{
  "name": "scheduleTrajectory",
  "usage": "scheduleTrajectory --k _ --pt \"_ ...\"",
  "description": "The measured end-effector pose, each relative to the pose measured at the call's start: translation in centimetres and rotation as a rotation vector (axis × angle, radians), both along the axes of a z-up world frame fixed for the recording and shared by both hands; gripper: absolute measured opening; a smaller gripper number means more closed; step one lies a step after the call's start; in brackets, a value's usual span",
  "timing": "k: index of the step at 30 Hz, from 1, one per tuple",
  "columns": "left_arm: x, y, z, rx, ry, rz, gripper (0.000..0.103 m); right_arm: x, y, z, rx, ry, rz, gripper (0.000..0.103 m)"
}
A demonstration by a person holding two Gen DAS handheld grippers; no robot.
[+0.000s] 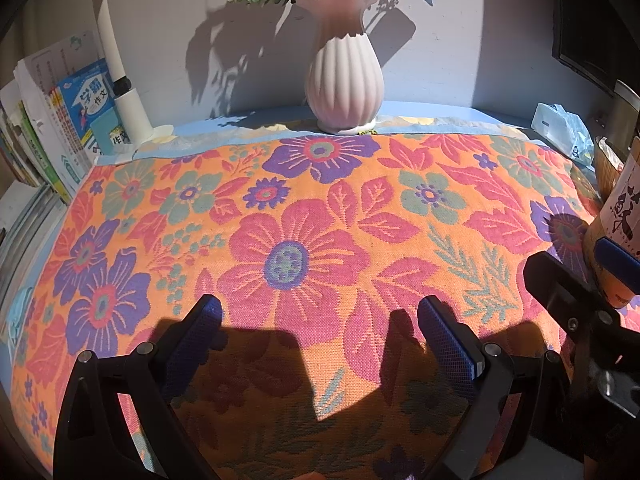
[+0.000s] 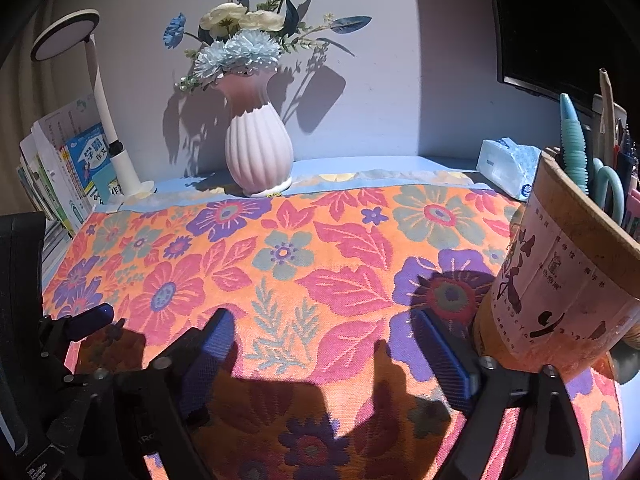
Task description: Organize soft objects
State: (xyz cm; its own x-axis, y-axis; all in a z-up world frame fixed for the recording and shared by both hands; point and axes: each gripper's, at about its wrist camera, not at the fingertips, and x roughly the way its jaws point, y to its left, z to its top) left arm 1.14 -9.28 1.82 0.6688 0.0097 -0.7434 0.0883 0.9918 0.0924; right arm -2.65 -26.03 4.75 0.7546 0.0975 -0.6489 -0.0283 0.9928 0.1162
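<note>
A flowered cloth (image 1: pixel 304 216) lies spread flat over the blue desk (image 1: pixel 208 126), its far edge reaching the foot of a ribbed pink vase (image 1: pixel 344 84). The left gripper (image 1: pixel 320 312) hangs just above the cloth's near middle with its jaws wide apart and nothing between them. The right gripper (image 2: pixel 324 328) hangs beside it, likewise wide and holding nothing, over the cloth's right part with its right finger close to a pen holder (image 2: pixel 568 288) standing on the cloth.

Hard sunlight falls across a pale wall (image 2: pixel 380 40), throwing the flowers' shadow behind a ribbed pink vase (image 2: pixel 258 156), with a white desk lamp (image 2: pixel 66 34) and upright books (image 1: pixel 52 136) at left.
</note>
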Motion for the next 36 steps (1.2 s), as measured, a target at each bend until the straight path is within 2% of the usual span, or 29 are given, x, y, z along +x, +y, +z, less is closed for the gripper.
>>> scheduleTrajectory --k 36 --pt "-0.06 -0.29 -0.20 -0.004 0.003 -0.004 0.098 0.08 -0.05 -0.21 -0.004 0.005 -0.003 0.094"
